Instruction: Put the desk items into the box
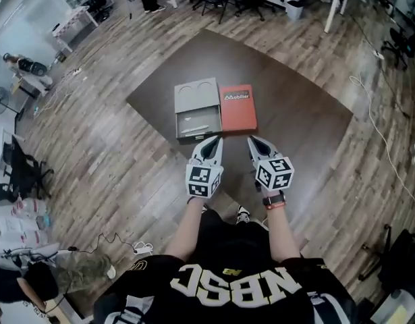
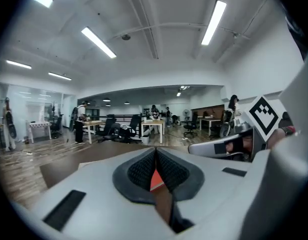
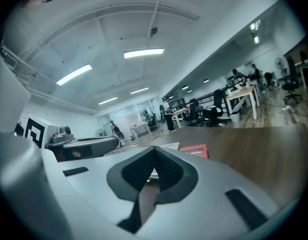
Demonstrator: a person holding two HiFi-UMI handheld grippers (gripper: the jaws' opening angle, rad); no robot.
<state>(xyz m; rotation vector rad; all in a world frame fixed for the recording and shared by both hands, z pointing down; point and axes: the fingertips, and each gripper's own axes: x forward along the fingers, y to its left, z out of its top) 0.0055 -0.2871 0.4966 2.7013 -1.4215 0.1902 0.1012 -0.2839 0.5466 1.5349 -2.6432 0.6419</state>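
1. A person stands at a dark brown table (image 1: 295,113), seen from above, holding a gripper in each hand.
2. The left gripper (image 1: 216,139) hangs just above the table's near part, its tip close to the near edge of a grey box (image 1: 194,106).
3. In the left gripper view its fingers (image 2: 143,171) are pressed together with nothing between them. A sliver of red shows below their tips.
4. The right gripper (image 1: 252,139) hangs beside the left one, apart from it and pointing the same way. Its fingers (image 3: 169,171) are also pressed together and pinch nothing.
5. The grey box lies open in the middle of the table. It has two round hollows at the far end, and a slim pale item (image 1: 194,128) lies in its near compartment.
6. A red flat piece (image 1: 237,110) with white print lies touching the box's right side. Whether it is a lid or a book cannot be told.
7. The table stands on a wood floor (image 1: 126,174).
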